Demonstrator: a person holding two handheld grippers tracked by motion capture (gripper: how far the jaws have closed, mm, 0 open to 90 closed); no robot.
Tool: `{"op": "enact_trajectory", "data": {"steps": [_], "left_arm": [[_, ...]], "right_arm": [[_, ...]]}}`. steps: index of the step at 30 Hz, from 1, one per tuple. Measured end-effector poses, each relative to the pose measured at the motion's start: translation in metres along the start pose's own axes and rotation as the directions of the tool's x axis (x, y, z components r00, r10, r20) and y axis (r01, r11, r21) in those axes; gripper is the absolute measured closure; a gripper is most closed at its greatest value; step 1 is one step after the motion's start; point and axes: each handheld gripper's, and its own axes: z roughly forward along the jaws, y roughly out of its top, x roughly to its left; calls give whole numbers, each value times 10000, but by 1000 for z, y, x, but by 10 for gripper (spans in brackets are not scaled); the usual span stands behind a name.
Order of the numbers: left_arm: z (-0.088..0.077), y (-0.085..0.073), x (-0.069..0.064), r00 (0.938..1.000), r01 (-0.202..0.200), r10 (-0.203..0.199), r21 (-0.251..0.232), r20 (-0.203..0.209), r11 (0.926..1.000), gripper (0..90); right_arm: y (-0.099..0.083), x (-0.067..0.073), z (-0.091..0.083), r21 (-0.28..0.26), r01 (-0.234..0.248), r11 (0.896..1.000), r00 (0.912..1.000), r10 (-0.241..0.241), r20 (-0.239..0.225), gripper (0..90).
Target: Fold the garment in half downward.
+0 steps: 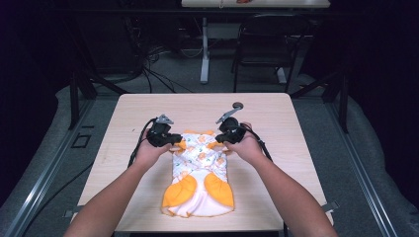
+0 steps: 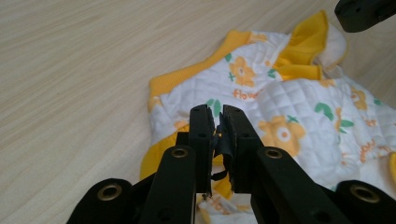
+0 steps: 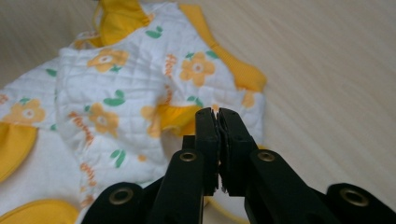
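A light wooden table (image 1: 276, 123) stands on grey floor (image 1: 188, 74), a black chair (image 1: 269, 47) beyond it in the dim room.

Both forearms stretched forward, left gripper (image 1: 174, 140) and right gripper (image 1: 220, 138) facing inward, fingers (image 2: 201, 133) pressed together.

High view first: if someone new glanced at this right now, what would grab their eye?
The quilted baby romper, white with orange flowers and bright orange foot patches, lying flat at the middle of the wooden table. Next, the left hand-held gripper and right hand-held gripper, each pinched shut on the romper's upper part, one on either side. A small dark round thing lies on the table beyond the right gripper.
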Motion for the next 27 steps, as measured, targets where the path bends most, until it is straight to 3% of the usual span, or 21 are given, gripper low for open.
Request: {"op": "enact_trajectory", "data": {"steps": [4, 8, 11, 19, 27], "left_arm": [[5, 4, 5, 9998, -46, 46, -1, -185, 10000, 812], [9, 8, 12, 9998, 158, -157, 99, -101, 9998, 783], [14, 11, 15, 9993, 190, -183, 240, -323, 9995, 758], [30, 6, 21, 9971, 418, -367, 762, -668, 9962, 723], [42, 2, 25, 9937, 606, -500, 1056, -999, 9926, 692]], "right_arm": [[9, -8, 5, 19, 8, 10000, 10000, -8, 76, 867], [13, -14, 15, 178, 11, 9998, 10000, -13, 96, 846], [15, -17, 24, 399, -89, 9992, 9999, 83, 131, 838], [11, -25, 42, 932, -532, 9942, 9972, 480, 579, 788], [2, -31, 49, 751, -821, 9938, 9927, 748, 949, 720]]}}
